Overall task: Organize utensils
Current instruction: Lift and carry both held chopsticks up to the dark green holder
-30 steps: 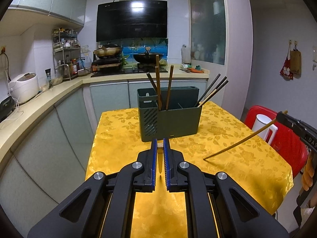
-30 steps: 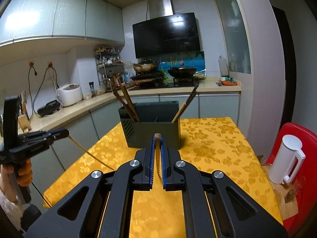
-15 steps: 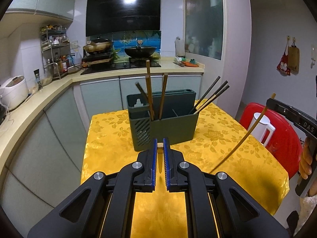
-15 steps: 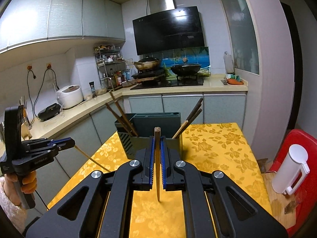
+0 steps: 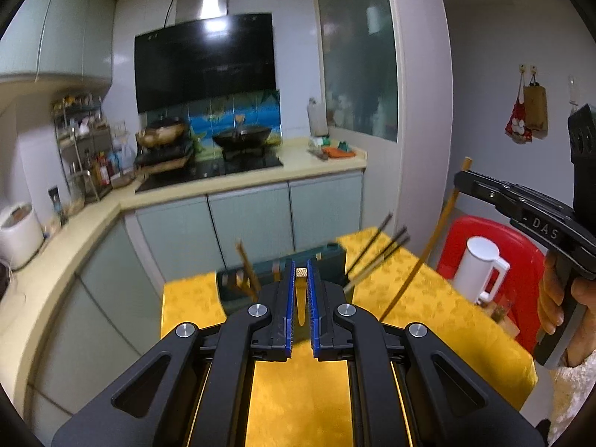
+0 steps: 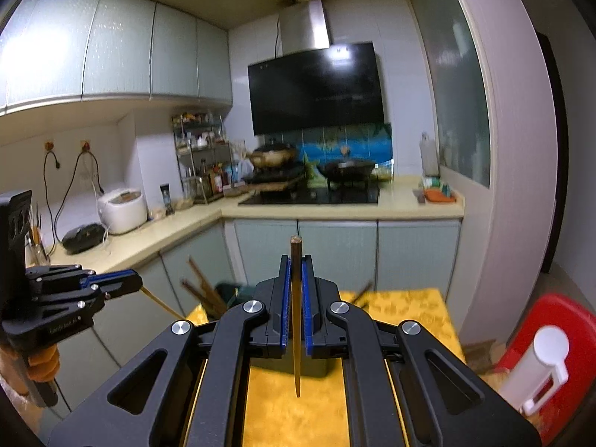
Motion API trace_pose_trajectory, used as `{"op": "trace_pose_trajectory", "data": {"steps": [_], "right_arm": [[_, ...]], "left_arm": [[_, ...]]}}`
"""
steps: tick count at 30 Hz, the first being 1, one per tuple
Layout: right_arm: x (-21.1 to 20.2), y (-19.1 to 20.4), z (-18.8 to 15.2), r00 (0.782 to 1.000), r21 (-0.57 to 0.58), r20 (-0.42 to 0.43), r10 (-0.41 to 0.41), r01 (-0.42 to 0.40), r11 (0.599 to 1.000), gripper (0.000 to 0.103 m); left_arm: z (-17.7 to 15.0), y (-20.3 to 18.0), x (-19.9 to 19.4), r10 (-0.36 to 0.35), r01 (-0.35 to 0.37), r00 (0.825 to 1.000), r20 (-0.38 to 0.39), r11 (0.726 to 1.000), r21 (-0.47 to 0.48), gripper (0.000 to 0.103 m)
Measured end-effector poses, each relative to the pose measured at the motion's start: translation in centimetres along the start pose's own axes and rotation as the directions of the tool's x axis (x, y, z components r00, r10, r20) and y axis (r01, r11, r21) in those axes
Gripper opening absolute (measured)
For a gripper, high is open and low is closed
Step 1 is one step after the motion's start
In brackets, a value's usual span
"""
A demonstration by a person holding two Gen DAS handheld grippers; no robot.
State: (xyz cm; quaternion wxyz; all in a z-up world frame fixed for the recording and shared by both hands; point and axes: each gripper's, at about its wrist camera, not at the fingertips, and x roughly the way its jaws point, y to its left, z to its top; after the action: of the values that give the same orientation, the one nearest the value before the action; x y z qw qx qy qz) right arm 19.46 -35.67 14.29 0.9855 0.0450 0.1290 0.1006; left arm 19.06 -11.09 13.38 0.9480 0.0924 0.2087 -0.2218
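Note:
My left gripper [image 5: 301, 265] is shut on a pale chopstick [image 5: 301, 272]; only its butt end shows between the blue pads. My right gripper [image 6: 296, 260] is shut on a brown chopstick [image 6: 296, 320] that hangs upright, its tip above the yellow tablecloth [image 6: 409, 305]. Both are raised above the table. The dark green utensil holder [image 5: 329, 255] stands ahead and below, mostly hidden behind the fingers, with dark chopsticks [image 5: 376, 247] and brown ones [image 5: 246, 264] leaning in it. The left wrist view shows the right gripper [image 5: 461, 180] at the right; the right wrist view shows the left gripper [image 6: 137, 283] at the left.
A white kettle [image 5: 480, 272] sits on a red stool [image 5: 521, 253] right of the table. Behind the table runs an L-shaped counter [image 6: 372, 208] with a stove and pans, a spice rack and a rice cooker [image 6: 121, 210]. A person's hands hold both grippers.
Both grippers have risen with their chopsticks, so the holder has dropped low in both views. The right chopstick's tip has left the cloth and the stick now hangs steeply.

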Motion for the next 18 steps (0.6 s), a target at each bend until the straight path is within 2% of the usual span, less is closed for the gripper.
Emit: {"op": "trace_pose_trajectory", "data": {"steps": [4,9,18], "right_arm": [[1.3,0.1,1.8,1.0,-0.01,0.027,0.006,-0.006,1.0,0.007],[3.4,0.4,2.7,0.999,-0.032,0.042,0.006,-0.004,0.999,0.007],[7.2,-0.2,2.0,1.0,-0.037,0.019,-0.013,0.014,0.999,0.007]], "left_arm": [[2.3,-0.2,1.0,0.013,-0.013,1.0,0.024,1.0,0.001,0.006],[3.6,-0.2,3.8,0.042,-0.042,0.999,0.025,0.999,-0.001,0.006],[2.5,0.7,8.6,0.046,-0.047,0.998,-0.053,0.999,-0.015,0.006]]}}
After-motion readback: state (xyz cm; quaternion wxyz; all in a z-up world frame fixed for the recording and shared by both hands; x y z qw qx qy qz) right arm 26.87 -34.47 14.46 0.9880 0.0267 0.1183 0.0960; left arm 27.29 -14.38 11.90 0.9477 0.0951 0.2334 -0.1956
